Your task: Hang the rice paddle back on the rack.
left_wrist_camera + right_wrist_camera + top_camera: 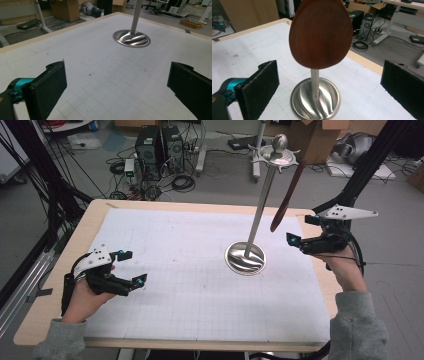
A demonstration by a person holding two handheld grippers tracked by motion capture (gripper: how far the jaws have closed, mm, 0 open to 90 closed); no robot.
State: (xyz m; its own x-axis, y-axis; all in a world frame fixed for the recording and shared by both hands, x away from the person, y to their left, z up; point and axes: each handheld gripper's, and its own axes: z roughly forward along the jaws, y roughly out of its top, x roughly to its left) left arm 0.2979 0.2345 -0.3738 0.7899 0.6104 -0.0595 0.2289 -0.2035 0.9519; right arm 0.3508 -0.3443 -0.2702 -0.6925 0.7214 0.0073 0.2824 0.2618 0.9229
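Note:
A steel stand with a round base (245,258) and a tall pole (263,195) rises from the white mat; its top has hooks. A dark wooden spoon (289,195) hangs from a hook, bowl end down. In the right gripper view the spoon's bowl (321,32) hangs straight ahead, above the base (315,101). My right gripper (299,230) is open beside the spoon's lower end, not touching it. My left gripper (134,267) is open over the mat at the left, nothing between its jaws. The left gripper view shows the base (131,38) far ahead.
The white gridded mat (190,285) covers a wooden table (55,285). Beyond the far edge lie computer towers (160,147), cables and cardboard boxes on the floor. Black frame struts stand at both sides.

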